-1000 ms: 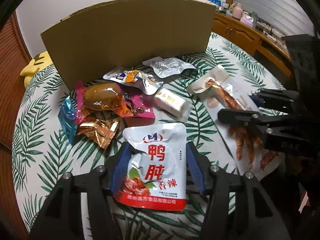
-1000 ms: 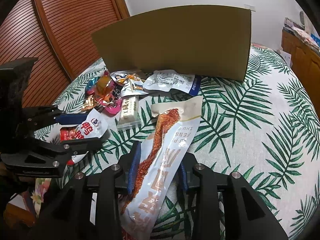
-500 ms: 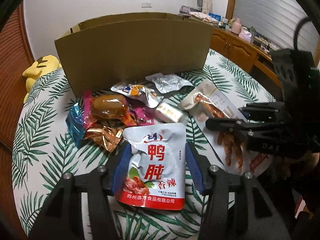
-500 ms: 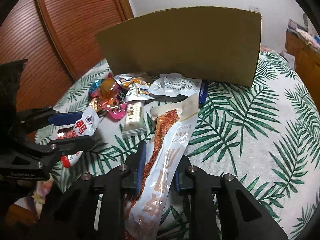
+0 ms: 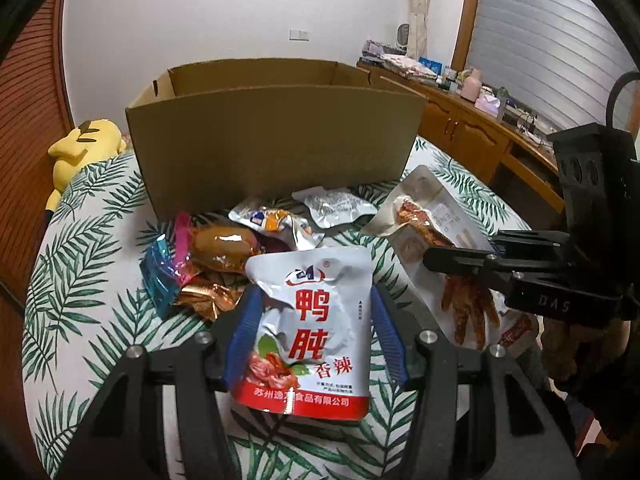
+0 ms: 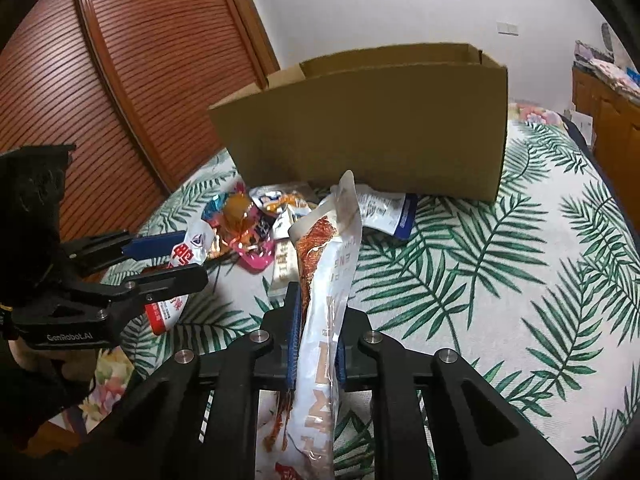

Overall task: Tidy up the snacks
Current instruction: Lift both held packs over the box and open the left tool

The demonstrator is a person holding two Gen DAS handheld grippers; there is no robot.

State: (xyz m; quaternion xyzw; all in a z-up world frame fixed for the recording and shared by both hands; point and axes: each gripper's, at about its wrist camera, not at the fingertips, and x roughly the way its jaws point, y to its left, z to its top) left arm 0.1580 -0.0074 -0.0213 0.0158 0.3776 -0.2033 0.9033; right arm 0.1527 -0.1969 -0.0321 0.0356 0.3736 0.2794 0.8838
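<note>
Left gripper (image 5: 316, 332) is clamping a silver pouch with red lettering (image 5: 310, 332) between its blue pads, raised over the leaf-print tablecloth (image 5: 80, 264) | Right gripper (image 6: 314, 334) is squeezing a long chicken-feet packet (image 6: 324, 312) upright | Open cardboard box (image 5: 276, 136) is standing just behind the loose snack pile (image 5: 224, 248)

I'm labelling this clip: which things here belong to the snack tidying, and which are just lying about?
Job: white-and-red duck snack pouch in left hand-held gripper; long white chicken-feet packet in right hand-held gripper; open brown cardboard box; loose wrapped snacks.

Lying about: yellow plush toy; wooden cabinet clutter.
</note>
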